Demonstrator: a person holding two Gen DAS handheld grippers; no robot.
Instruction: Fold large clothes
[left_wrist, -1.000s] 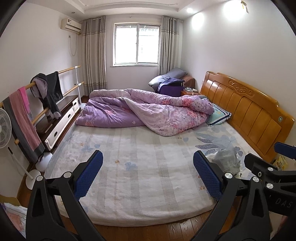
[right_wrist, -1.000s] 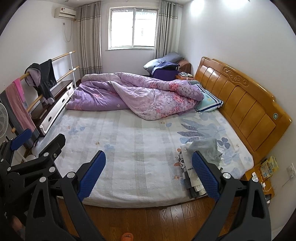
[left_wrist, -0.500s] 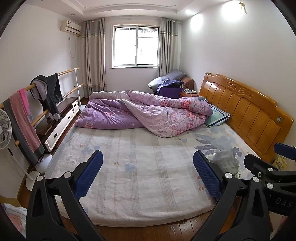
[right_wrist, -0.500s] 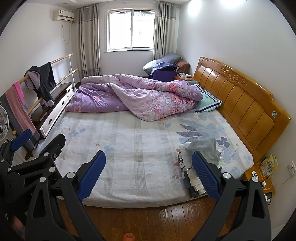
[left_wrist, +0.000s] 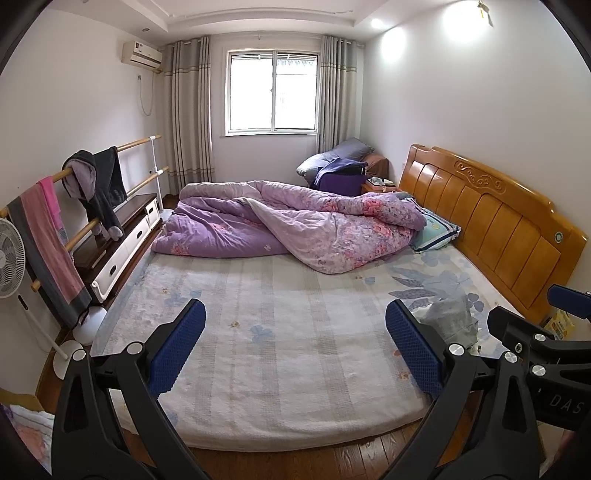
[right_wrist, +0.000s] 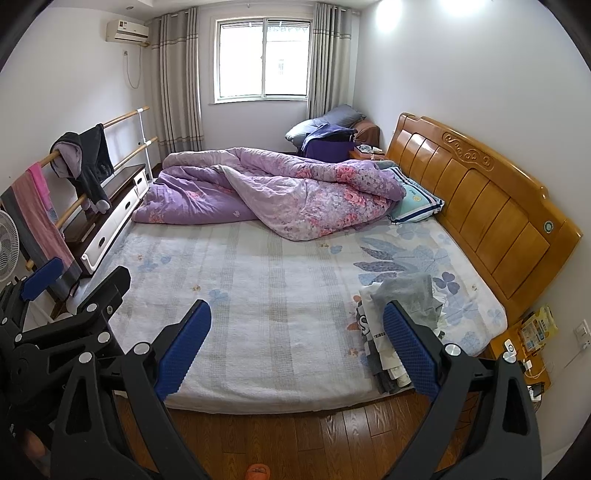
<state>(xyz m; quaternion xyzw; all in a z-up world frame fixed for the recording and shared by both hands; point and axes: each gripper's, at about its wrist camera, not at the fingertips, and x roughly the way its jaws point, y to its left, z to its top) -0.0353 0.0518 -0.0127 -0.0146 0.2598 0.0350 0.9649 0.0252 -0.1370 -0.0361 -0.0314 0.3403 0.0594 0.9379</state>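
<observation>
A pile of clothes (right_wrist: 402, 317) lies at the near right corner of the bed (right_wrist: 266, 295), a grey garment on top of white printed ones; it also shows in the left wrist view (left_wrist: 448, 319). My left gripper (left_wrist: 295, 350) is open and empty, held above the bed's near edge, left of the pile. My right gripper (right_wrist: 295, 350) is open and empty, and its right finger (right_wrist: 410, 347) overlaps the pile in the view. Each gripper shows at the edge of the other's view.
A crumpled purple quilt (right_wrist: 266, 188) and a pillow (right_wrist: 415, 201) lie at the far end of the bed. A wooden headboard (right_wrist: 480, 206) runs along the right. A rail with hung clothes (right_wrist: 81, 162), a low cabinet (right_wrist: 110, 218) and a fan (left_wrist: 9, 258) stand left.
Both views have tilted up a little and drawn back slightly from the bed. Both grippers stay open and empty.
</observation>
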